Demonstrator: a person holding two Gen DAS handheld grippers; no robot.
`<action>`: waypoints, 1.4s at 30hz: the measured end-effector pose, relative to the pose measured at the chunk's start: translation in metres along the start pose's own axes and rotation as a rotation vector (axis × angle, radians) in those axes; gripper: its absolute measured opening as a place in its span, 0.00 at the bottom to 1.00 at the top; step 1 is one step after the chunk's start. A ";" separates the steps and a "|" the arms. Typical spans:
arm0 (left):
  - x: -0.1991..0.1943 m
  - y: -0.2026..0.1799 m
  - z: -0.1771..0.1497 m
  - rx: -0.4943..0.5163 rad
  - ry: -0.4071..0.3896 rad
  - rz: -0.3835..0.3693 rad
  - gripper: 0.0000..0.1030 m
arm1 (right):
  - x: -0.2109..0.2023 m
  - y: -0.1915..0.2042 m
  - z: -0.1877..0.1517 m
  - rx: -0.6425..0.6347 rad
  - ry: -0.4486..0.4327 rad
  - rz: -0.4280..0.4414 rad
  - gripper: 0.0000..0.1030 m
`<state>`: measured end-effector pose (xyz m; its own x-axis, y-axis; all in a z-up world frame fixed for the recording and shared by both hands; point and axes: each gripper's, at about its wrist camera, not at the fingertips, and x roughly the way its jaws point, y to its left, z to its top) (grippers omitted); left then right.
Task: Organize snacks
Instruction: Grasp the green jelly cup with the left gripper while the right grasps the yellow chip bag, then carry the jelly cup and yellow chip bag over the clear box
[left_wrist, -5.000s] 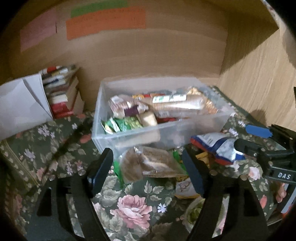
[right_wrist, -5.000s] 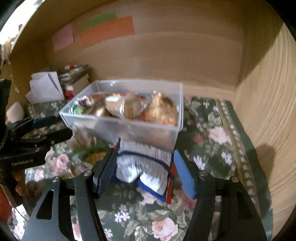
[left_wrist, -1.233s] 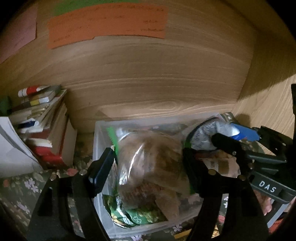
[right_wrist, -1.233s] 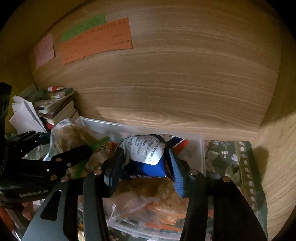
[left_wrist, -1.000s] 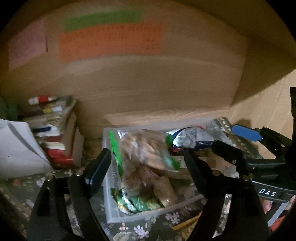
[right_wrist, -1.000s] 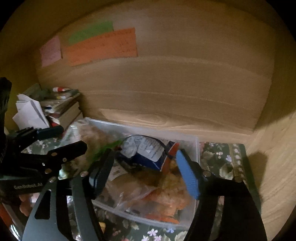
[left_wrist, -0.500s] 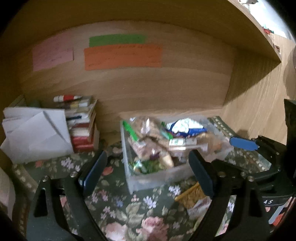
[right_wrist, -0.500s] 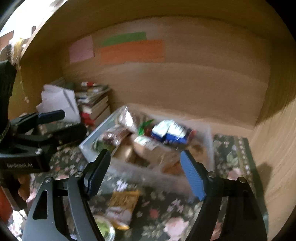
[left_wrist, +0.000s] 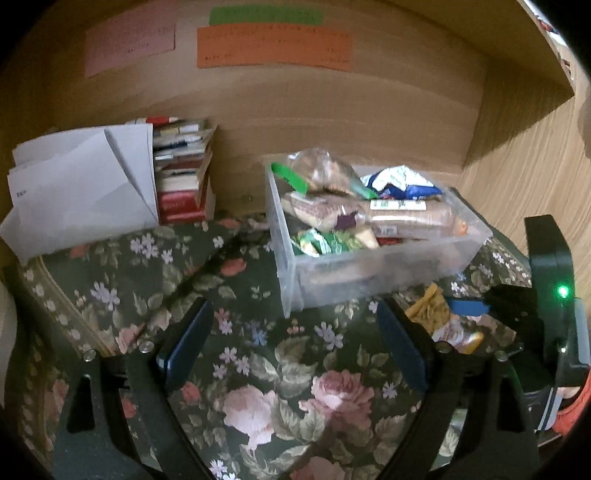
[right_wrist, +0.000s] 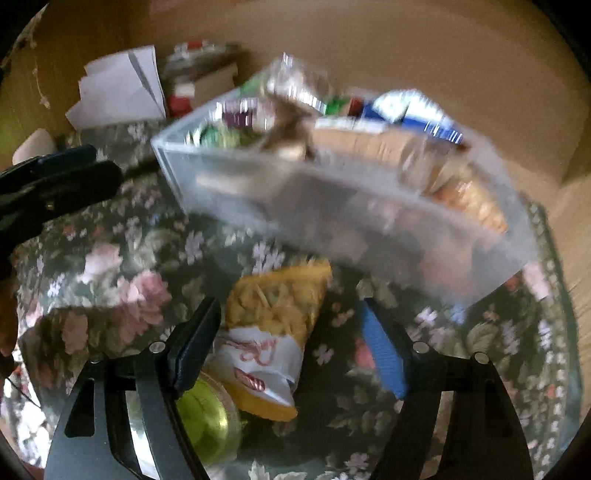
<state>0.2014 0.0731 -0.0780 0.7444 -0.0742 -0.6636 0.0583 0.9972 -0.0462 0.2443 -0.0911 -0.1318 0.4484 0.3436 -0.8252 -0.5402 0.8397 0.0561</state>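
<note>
The clear box (left_wrist: 369, 273) on the flowery surface (left_wrist: 258, 369) is piled with snacks. My right tool (right_wrist: 291, 347) is closing around the yellow chip bag (right_wrist: 273, 325) lying before the box, not squeezing yet. I must grab it next. My left tool (left_wrist: 291, 343) hangs open, empty.

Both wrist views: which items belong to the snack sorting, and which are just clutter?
Job:
- clear plastic bin of snacks
- yellow chip bag, on the cloth between the closing right gripper jaws, not yet pinched
- green-lidded cup beside it
- left gripper, open, empty

Clutter:
- stack of books
- white papers
- coloured wall notes
</note>
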 end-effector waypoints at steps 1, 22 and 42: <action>-0.001 -0.001 -0.002 0.002 0.002 0.000 0.88 | 0.000 0.000 0.000 -0.002 -0.003 -0.011 0.57; -0.012 -0.086 -0.031 0.094 0.041 -0.123 0.88 | -0.099 -0.041 -0.035 0.090 -0.223 -0.060 0.29; 0.040 -0.106 -0.056 0.100 0.169 -0.118 0.57 | -0.108 -0.051 -0.054 0.142 -0.268 -0.037 0.29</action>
<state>0.1878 -0.0353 -0.1421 0.6068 -0.1798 -0.7743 0.2102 0.9757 -0.0619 0.1849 -0.1944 -0.0756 0.6479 0.3946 -0.6515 -0.4237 0.8975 0.1223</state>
